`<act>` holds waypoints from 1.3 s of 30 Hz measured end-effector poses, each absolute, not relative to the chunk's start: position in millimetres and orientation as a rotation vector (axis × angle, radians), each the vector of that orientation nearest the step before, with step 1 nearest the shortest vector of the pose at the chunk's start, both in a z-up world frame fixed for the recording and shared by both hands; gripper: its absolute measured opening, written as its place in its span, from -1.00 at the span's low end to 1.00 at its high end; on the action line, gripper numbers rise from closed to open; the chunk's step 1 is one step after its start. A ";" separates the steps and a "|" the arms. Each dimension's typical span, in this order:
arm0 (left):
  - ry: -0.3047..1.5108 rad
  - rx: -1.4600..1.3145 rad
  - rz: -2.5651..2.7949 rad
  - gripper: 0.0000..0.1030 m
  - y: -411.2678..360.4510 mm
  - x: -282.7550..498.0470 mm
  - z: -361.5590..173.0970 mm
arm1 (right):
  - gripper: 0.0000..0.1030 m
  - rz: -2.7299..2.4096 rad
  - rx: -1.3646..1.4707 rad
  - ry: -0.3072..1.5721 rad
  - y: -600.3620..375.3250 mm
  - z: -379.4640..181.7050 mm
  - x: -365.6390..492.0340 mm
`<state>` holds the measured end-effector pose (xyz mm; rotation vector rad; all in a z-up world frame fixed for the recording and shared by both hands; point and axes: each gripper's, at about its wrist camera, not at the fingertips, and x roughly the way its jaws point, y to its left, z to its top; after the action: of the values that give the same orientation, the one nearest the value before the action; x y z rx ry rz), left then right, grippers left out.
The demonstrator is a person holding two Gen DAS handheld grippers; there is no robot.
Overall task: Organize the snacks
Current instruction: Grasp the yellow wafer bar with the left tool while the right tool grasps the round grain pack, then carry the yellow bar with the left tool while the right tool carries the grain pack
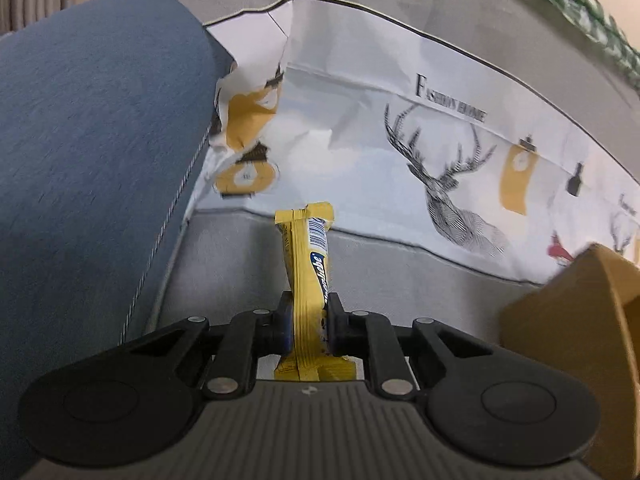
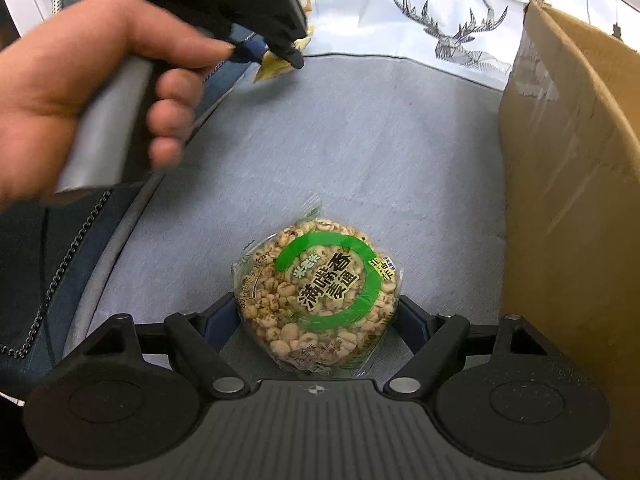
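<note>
Between the left tool's [image 1: 308,326] pads, clamped edge-on: a yellow snack bar [image 1: 310,264], lifted clear of the grey surface [image 1: 224,264], sticking out ahead toward the deer-print cloth [image 1: 448,184]. Left of that tool, a blue cushion [image 1: 92,140]; to its right, a corner of the cardboard box [image 1: 576,328]. Between the right tool's [image 2: 316,312] fingers, spread wide and closed on its sides: a round puffed-grain cake [image 2: 320,292] in clear wrap, apparently just above the grey surface; contact there hard to tell. Directly right of this tool, the box wall.

Likely step: carrying both snacks to the box. Best done with gentle pressure on the brittle cake, lifting above the box rim before swinging right, one tool at a time to avoid a clash.

Only in the right wrist view: the hand [image 2: 80,92] gripping the left tool's handle, and the box wall at full height. Only in the left wrist view: the bar's barcode, the cushion's broad face.
</note>
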<state>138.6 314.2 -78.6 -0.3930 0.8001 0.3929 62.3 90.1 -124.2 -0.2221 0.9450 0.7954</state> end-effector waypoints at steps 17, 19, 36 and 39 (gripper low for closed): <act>0.965 -0.400 0.350 -0.67 256.6 27.9 -64.6 | 0.61 0.843 -0.260 0.937 81.7 -123.0 54.0; 1.027 -0.400 0.355 -0.66 257.6 27.7 -76.0 | 0.61 0.847 -0.257 0.960 77.8 -125.8 55.6; 1.144 -0.348 0.366 -0.55 252.7 38.6 -97.1 | 0.67 0.902 -0.291 0.968 72.1 -130.1 53.2; 1.146 -0.343 0.364 -0.55 253.0 39.8 -98.4 | 0.68 0.900 -0.295 0.964 72.2 -130.6 52.6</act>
<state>39.8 253.0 -98.4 -0.3434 1.1464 0.3641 52.6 72.2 -130.6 -0.2949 0.9639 0.9003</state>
